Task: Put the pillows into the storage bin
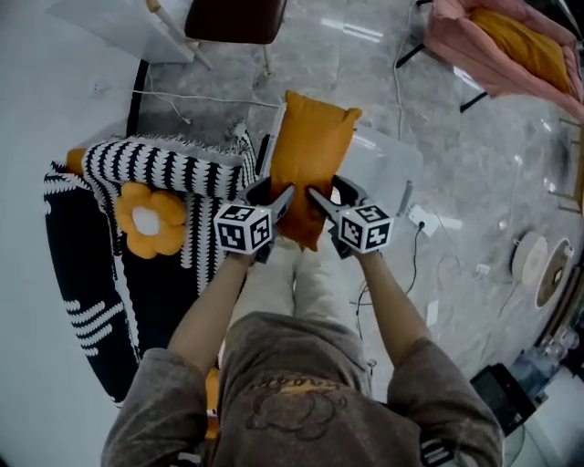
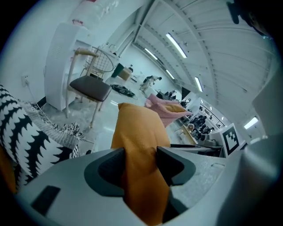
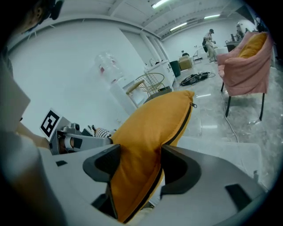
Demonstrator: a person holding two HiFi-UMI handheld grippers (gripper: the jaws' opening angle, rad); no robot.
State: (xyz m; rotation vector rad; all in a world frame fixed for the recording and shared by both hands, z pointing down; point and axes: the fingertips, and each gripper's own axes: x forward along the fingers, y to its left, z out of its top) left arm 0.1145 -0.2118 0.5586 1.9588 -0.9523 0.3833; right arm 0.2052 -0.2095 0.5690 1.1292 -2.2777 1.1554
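An orange pillow (image 1: 310,155) hangs upright in front of me, held by its lower edge from both sides. My left gripper (image 1: 276,208) is shut on the pillow's left side, where the orange cloth (image 2: 137,128) is pinched between the pads. On the other side my right gripper (image 1: 319,206) is shut on the zip edge of the pillow (image 3: 150,128). A pale translucent bin (image 1: 388,162) lies on the floor just behind and to the right of the pillow. A black-and-white striped pillow (image 1: 169,169) and an orange flower cushion (image 1: 151,221) rest on the left.
A black-and-white patterned seat (image 1: 82,283) carries the two other cushions. A dark chair (image 1: 235,18) stands at the back. A pink armchair (image 1: 497,50) with an orange cushion is at the far right. Cables and a power strip (image 1: 424,219) lie on the marble floor.
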